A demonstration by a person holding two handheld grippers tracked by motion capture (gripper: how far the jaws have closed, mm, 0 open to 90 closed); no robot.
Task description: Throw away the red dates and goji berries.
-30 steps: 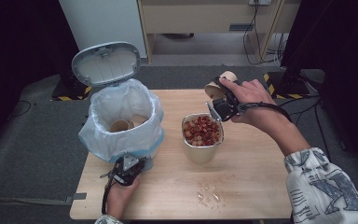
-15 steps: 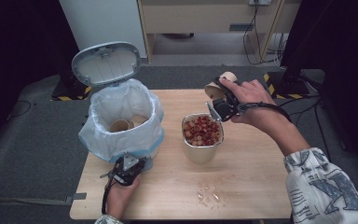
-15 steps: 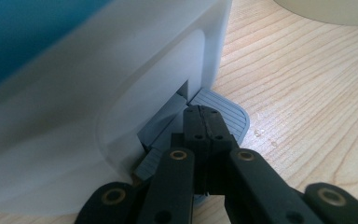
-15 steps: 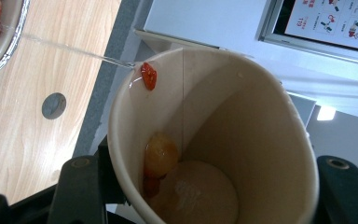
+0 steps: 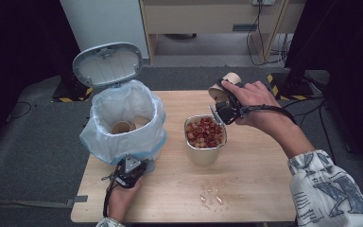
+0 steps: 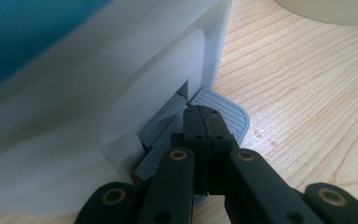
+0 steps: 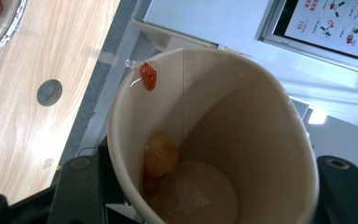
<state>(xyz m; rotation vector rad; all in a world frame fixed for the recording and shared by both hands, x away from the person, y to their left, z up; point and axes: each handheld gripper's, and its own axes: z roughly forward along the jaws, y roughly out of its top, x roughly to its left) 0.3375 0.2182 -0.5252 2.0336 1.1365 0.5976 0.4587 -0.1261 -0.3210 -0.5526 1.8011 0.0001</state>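
Note:
A white pedal bin (image 5: 123,144) lined with a pale bag stands at the table's left, its lid (image 5: 108,64) up. My left gripper (image 5: 141,166) is shut, and its tips (image 6: 206,116) rest on the grey pedal (image 6: 228,112) at the bin's foot (image 6: 121,93). My right gripper (image 5: 222,111) is shut on a tilted paper cup (image 5: 227,82) behind a metal pot (image 5: 203,155) of red scraps (image 5: 204,132). In the right gripper view the cup (image 7: 251,116) sits between the jaws, a red bit (image 7: 149,76) at its rim and a yellowish piece (image 7: 161,154) inside.
Paper cups (image 5: 123,126) lie inside the bin. Small crumbs (image 5: 210,196) are scattered on the wooden table (image 5: 264,189) in front of the pot. A cabinet (image 5: 208,19) and cables stand beyond the far edge.

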